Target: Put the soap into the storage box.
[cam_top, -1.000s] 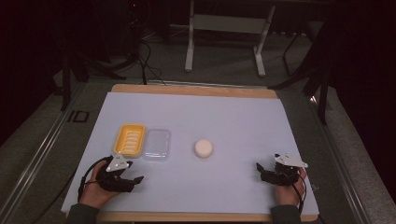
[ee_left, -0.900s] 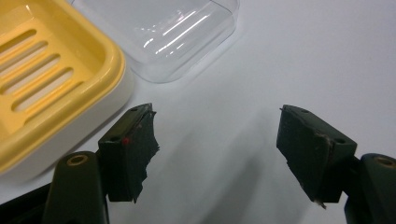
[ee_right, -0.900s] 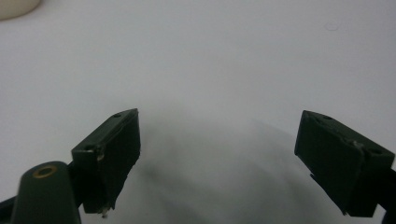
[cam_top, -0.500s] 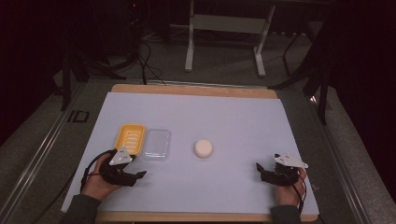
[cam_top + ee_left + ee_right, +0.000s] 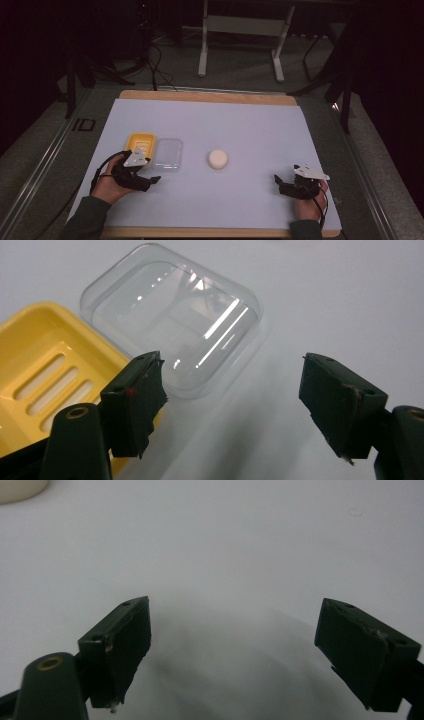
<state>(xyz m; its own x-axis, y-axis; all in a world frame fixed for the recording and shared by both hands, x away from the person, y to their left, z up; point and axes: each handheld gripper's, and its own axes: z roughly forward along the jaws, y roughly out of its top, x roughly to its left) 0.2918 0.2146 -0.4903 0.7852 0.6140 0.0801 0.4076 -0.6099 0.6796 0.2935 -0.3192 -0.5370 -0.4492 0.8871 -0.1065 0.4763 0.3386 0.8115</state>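
Left gripper view: left tool (image 5: 232, 400) gapes wide, empty, low beside the clear lid (image 5: 172, 322), which touches the yellow soap tray (image 5: 35, 352) on the tabletop (image 5: 250, 130). Likely lid pickup: straddle one rim, close gently. Right tool (image 5: 286, 185) wide, idle; soap (image 5: 217, 158) mid-tabletop.

Your high view looks forward and down over the whole table (image 5: 260, 120). Each gripper view sits low, close to the surface. The left one shares the clear lid (image 5: 172, 322) with it.
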